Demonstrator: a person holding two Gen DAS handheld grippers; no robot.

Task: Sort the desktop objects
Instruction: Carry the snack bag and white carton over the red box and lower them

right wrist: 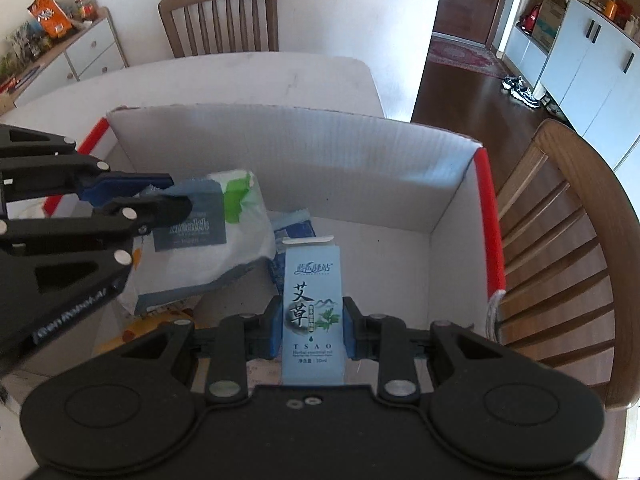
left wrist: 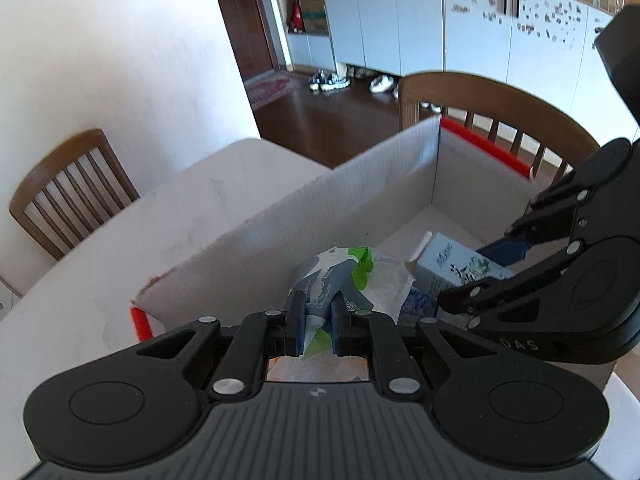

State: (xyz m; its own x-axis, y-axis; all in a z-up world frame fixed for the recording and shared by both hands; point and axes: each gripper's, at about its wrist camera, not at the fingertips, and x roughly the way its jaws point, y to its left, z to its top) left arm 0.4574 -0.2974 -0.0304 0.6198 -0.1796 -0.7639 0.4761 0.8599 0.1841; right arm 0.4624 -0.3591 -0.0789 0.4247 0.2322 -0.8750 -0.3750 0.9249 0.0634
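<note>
My left gripper [left wrist: 318, 320] is shut on a white plastic packet [left wrist: 340, 276] with green and grey-blue print, held over the open cardboard box [left wrist: 304, 216]. In the right wrist view that same packet [right wrist: 236, 232] hangs from the left gripper [right wrist: 176, 192] above the box's left half. My right gripper [right wrist: 310, 326] is shut on a light blue carton [right wrist: 312, 312] printed TSAO, upright over the box floor. From the left wrist camera the carton [left wrist: 452, 268] shows at the right, with the right gripper [left wrist: 480, 276] around it.
The white cardboard box [right wrist: 360, 152] has red-taped corners [right wrist: 490, 216] and stands on a white table [right wrist: 224, 80]. A blue wrapper [right wrist: 294, 226] and an orange-yellow packet [right wrist: 132, 328] lie inside. Wooden chairs [right wrist: 560, 248] stand at the table's right and far [right wrist: 220, 16] sides.
</note>
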